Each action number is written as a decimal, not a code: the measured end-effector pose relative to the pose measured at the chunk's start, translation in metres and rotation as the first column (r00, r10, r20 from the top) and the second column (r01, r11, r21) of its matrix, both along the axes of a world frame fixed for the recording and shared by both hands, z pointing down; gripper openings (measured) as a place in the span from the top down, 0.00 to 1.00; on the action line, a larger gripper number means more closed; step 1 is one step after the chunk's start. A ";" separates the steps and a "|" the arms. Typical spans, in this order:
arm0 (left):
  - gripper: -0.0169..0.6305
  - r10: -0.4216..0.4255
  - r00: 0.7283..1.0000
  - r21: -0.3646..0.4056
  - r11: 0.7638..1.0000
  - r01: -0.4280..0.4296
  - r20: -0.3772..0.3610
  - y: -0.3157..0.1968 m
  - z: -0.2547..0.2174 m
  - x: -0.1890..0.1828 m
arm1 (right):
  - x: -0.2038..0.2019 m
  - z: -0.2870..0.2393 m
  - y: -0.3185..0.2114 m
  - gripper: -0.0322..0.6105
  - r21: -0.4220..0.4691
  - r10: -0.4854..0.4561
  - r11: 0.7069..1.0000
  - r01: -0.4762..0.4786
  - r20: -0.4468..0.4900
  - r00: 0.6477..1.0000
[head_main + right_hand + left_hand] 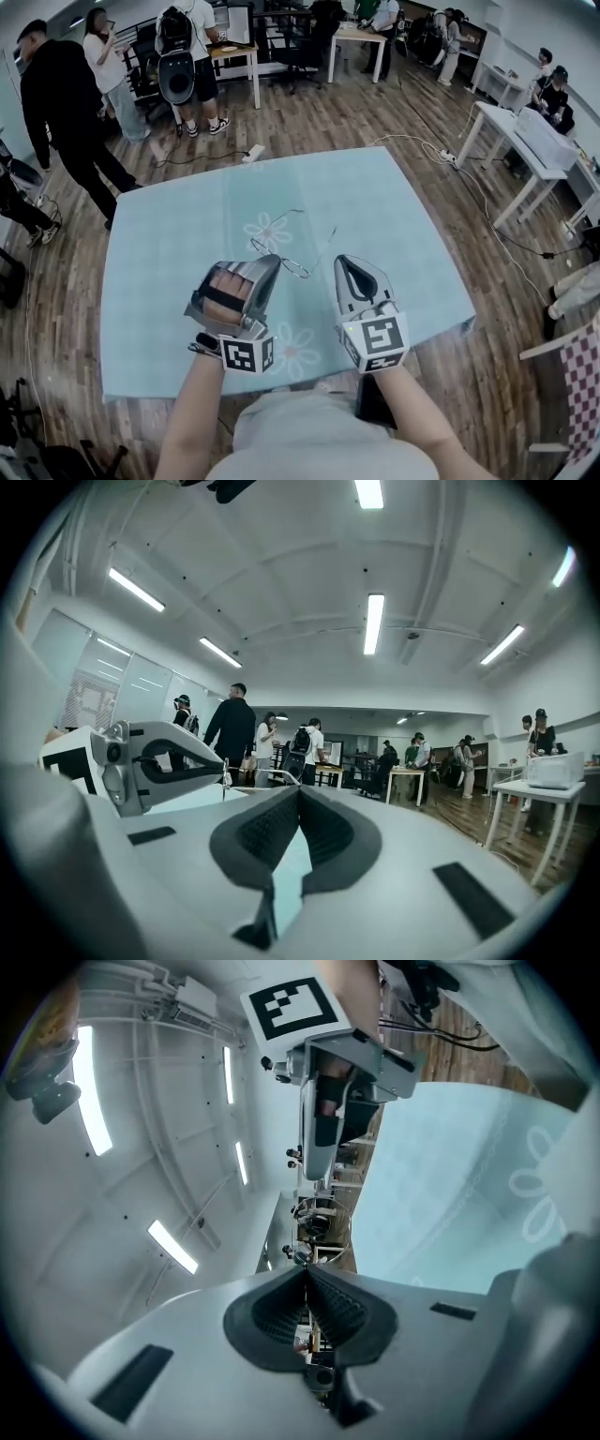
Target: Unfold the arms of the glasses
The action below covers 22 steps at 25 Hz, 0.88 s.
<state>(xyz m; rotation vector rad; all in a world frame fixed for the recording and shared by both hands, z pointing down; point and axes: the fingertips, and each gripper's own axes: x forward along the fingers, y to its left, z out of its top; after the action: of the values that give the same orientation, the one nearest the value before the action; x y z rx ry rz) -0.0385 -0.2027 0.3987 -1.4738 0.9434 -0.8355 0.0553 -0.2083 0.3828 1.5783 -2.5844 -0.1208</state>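
Observation:
Thin wire-framed glasses lie on the pale blue tablecloth, with both arms angled away from me. My left gripper, turned on its side, is shut, and its tip overlaps the bridge between the two lenses. In the left gripper view the jaws meet with a lens ring just past them. My right gripper is shut, its tip close beside the right arm. In the right gripper view a wire runs up to the closed tip. I cannot tell if it is pinched.
The cloth has white flower prints. Several people stand beyond the table's far left. White tables stand at the right, and cables trail over the wooden floor.

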 end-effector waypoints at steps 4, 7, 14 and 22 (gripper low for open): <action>0.96 -0.041 0.999 -0.013 0.999 0.041 0.010 -0.001 0.002 0.000 | -0.005 0.010 0.003 0.94 -0.019 0.024 1.000 -0.024 0.009 1.000; 0.96 -0.043 0.998 -0.010 0.999 0.044 0.039 -0.001 0.006 0.001 | -0.009 0.015 0.005 0.94 -0.031 0.023 0.999 -0.023 0.007 1.000; 0.96 -0.056 0.998 0.000 0.998 0.056 0.011 0.000 0.008 0.001 | -0.009 0.020 0.009 0.94 -0.023 0.026 0.999 -0.026 0.004 1.000; 0.96 -0.062 0.998 -0.002 0.998 0.062 0.003 -0.002 0.004 0.004 | -0.011 0.020 0.008 0.94 -0.040 0.001 0.999 -0.001 0.014 1.000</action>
<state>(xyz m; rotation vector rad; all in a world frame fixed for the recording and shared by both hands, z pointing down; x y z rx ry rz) -0.0343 -0.2052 0.4023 -1.4514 0.9905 -0.8834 0.0443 -0.2000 0.4028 1.5724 -2.5796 -0.0580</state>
